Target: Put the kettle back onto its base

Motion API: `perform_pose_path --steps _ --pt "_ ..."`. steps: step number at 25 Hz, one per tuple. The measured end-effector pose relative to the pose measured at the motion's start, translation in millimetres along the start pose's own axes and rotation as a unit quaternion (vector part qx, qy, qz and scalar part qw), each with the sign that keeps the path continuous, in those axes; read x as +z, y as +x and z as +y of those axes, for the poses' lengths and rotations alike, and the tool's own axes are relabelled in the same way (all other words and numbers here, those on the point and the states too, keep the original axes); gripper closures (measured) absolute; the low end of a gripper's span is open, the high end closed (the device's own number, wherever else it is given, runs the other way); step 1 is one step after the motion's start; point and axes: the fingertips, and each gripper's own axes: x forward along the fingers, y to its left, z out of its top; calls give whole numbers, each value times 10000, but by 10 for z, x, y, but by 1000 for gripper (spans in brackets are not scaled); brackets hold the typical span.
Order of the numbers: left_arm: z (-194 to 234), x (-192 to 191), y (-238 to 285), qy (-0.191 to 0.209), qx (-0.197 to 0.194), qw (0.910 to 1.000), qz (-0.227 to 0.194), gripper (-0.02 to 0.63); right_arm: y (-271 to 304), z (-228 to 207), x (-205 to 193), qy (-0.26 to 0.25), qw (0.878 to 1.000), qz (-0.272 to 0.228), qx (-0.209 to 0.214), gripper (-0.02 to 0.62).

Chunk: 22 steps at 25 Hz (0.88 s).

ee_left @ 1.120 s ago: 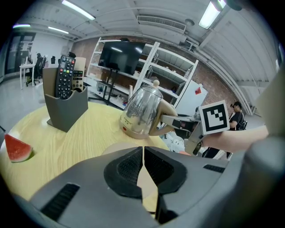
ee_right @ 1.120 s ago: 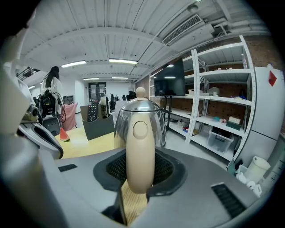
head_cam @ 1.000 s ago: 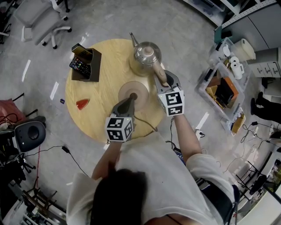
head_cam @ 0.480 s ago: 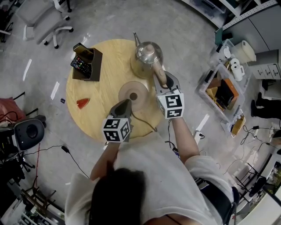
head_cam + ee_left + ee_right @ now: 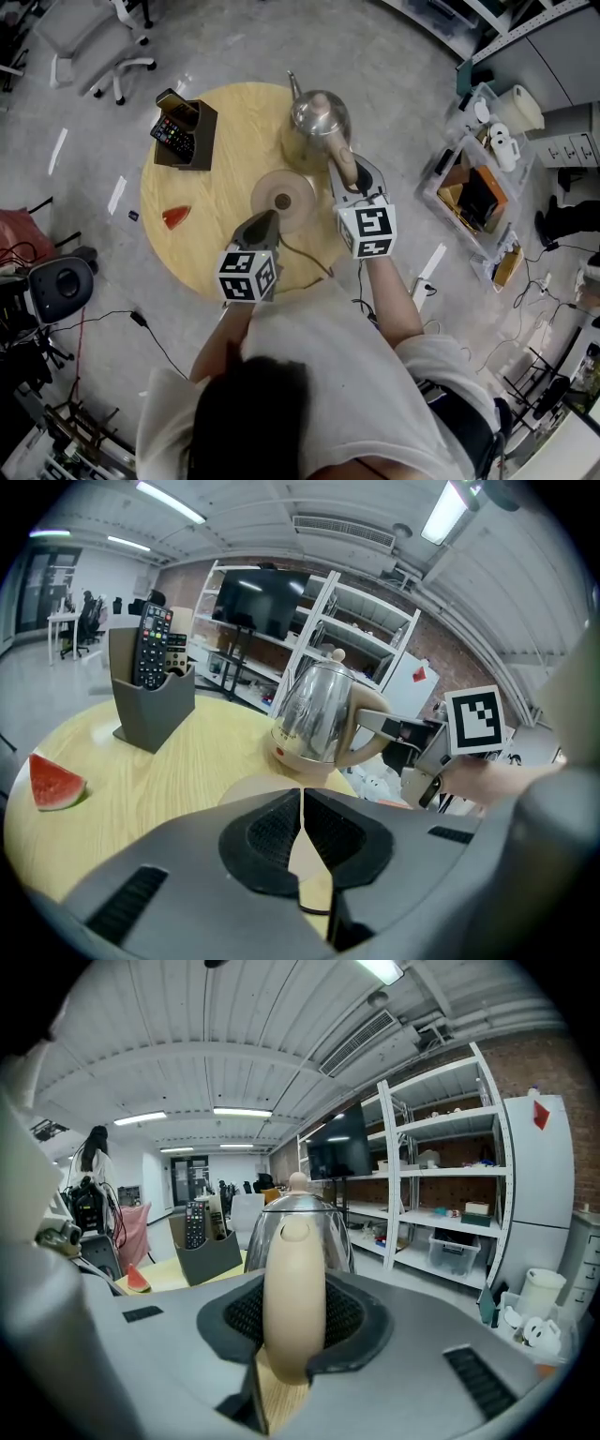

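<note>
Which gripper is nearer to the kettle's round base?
Left. The left gripper, jaws shut, has its tip at the near edge of the base; the right gripper is off to its right, clamped on the handle of the kettle.

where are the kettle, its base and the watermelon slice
kettle [image 5: 315, 117], head view, on its shiny steel top
base [image 5: 297, 190], head view, on the bare round plate
watermelon slice [image 5: 175, 219], head view, on the red flesh
</note>
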Motion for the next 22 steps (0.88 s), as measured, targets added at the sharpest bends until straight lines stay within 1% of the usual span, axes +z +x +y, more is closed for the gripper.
perform_pose_path --steps 10,18,22 --pt "-83 -54 -123 18 47 9998 -176 571 -252 101 186 51 9996 -269 80 489" --pt "-110 -68 -317 -8 201 9991 -362 571 -452 239 295 -62 9991 -372 204 489" --pt "-128 -119 -395 -8 253 9987 -442 571 -538 349 307 -137 9986 -400 330 489"
